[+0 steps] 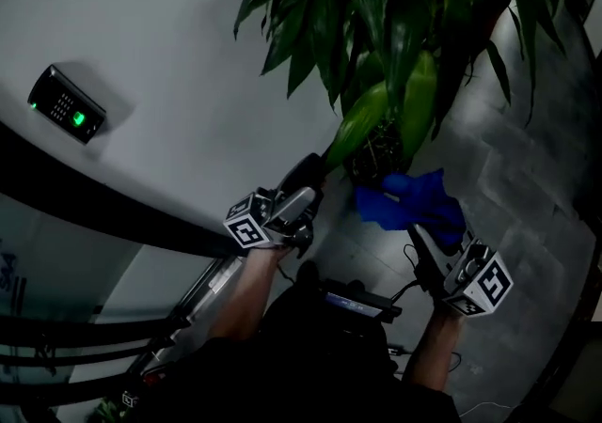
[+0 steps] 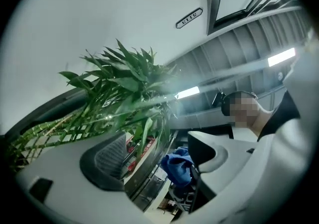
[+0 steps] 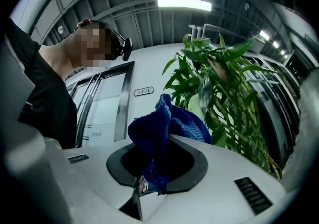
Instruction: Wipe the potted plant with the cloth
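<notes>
The potted plant [image 1: 395, 26] spreads its long green leaves across the top of the head view; its stems meet behind a pale green leaf [image 1: 362, 122]. My left gripper [image 1: 312, 170] reaches up to the base of that leaf. Its jaws stand wide apart and open, with a narrow leaf [image 2: 147, 129] hanging between them. My right gripper [image 1: 423, 235] is shut on a blue cloth [image 1: 414, 200], which bunches up just below the leaves. In the right gripper view the cloth [image 3: 164, 128] rises from the pinched jaws, with the plant [image 3: 224, 88] behind it.
A pale wall [image 1: 169, 36] carries a keypad [image 1: 66, 103] at the left. A door plate [image 3: 143, 91] hangs beside a glass door [image 3: 102, 108]. Grey tiled floor [image 1: 536, 177] lies to the right. The person's arms and dark clothing fill the lower middle.
</notes>
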{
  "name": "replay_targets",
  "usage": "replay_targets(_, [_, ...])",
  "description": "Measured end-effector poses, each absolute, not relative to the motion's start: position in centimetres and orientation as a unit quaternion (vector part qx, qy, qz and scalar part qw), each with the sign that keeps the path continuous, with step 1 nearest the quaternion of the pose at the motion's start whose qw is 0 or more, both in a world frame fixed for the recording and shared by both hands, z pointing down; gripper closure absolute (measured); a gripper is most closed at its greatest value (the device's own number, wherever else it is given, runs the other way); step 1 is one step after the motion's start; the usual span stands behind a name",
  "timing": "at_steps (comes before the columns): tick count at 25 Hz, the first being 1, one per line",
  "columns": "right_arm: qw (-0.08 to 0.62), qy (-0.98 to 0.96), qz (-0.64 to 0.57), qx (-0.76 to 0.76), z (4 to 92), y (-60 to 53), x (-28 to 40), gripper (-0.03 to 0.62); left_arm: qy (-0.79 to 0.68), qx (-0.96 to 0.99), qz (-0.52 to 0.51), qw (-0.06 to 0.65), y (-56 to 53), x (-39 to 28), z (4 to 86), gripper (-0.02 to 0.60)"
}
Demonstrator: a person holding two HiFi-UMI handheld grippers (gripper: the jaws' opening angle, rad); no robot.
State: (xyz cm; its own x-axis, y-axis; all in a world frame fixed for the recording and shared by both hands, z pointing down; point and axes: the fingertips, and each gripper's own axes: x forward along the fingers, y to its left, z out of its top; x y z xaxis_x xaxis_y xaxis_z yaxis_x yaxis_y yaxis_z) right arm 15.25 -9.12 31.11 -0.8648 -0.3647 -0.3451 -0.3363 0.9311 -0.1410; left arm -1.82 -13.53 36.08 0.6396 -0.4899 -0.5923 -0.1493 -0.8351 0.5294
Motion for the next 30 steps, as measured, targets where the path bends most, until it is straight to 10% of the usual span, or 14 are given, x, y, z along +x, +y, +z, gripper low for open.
replay_targets(21, [0.211, 0.939, 0.028, -0.272, 24.3, -14.5, -2.4, 0.5, -0.016, 0.896, -0.394, 0.203, -17.3, -9.1, 32.6, 0.2])
replay_targets(30, [0.132, 0.85, -0.022, -0.509, 30.3, -18.0, 4.5, 0.5, 0.028, 0.918, -0.354, 0.174, -17.0, -7.6, 31.0, 0.201])
